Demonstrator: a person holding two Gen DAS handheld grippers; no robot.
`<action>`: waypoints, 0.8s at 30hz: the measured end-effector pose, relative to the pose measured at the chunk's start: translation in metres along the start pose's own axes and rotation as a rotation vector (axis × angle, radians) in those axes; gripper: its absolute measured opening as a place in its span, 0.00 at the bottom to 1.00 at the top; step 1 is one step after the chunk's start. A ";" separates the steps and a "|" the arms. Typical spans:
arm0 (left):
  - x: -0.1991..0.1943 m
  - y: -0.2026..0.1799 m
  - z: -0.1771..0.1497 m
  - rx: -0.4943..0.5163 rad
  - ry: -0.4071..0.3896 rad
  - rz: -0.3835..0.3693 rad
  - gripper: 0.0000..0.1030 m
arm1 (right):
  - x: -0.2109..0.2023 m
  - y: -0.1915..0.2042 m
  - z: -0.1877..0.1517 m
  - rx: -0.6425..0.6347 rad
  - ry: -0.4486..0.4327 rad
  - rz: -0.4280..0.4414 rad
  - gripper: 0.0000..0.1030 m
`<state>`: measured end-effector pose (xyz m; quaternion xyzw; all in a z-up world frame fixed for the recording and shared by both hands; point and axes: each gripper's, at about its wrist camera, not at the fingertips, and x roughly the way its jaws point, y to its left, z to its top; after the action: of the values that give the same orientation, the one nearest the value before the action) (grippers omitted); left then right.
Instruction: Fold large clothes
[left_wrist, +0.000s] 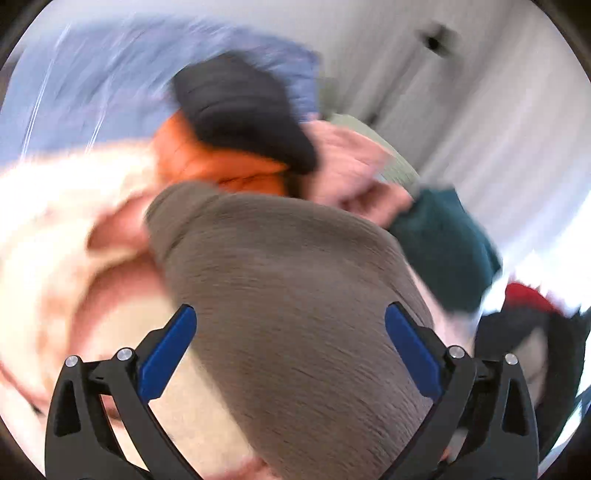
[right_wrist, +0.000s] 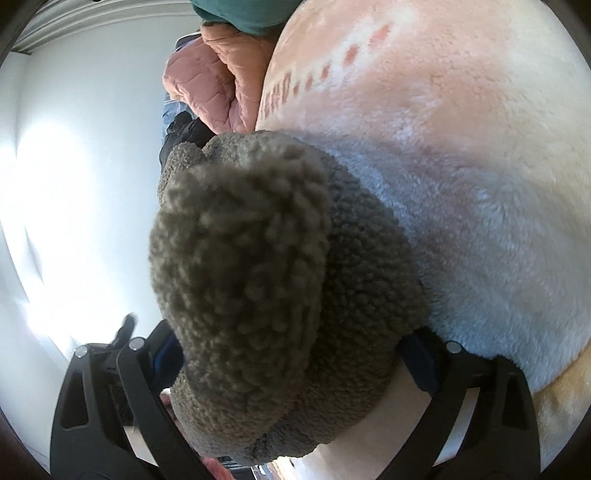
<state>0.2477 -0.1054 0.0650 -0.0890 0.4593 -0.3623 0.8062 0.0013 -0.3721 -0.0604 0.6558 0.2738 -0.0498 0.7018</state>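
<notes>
A grey-brown fleece garment (left_wrist: 295, 295) lies on a cream and pink fluffy blanket (left_wrist: 48, 229). My left gripper (left_wrist: 290, 314) is open, its blue-padded fingers (left_wrist: 170, 354) wide apart above the garment; the view is blurred by motion. In the right wrist view a bunched fold of the same fleece garment (right_wrist: 251, 280) fills the space between the fingers of my right gripper (right_wrist: 291, 354). The fabric hides the fingertips, and the jaws stand wide around it. The blanket (right_wrist: 461, 147) is on the right.
A pile of other clothes lies beyond: black (left_wrist: 243, 110), orange (left_wrist: 207, 162), pink (left_wrist: 351, 166), dark green (left_wrist: 447, 251) and red (left_wrist: 528, 299) items, and a blue sheet (left_wrist: 92, 85). A white wall (right_wrist: 85, 166) is on the left. A pink quilted piece (right_wrist: 210, 88) shows there too.
</notes>
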 end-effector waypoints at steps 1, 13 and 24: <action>0.008 0.016 0.004 -0.060 0.021 -0.021 0.99 | -0.001 0.000 -0.001 -0.005 0.001 0.002 0.95; 0.119 0.086 0.027 -0.236 0.183 -0.138 0.99 | 0.005 0.004 -0.002 -0.034 0.002 -0.004 0.98; 0.136 0.081 0.043 -0.186 0.224 -0.139 0.96 | 0.010 0.009 0.000 -0.033 -0.010 -0.016 0.98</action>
<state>0.3652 -0.1457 -0.0412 -0.1537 0.5706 -0.3810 0.7111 0.0130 -0.3680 -0.0569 0.6417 0.2762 -0.0543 0.7134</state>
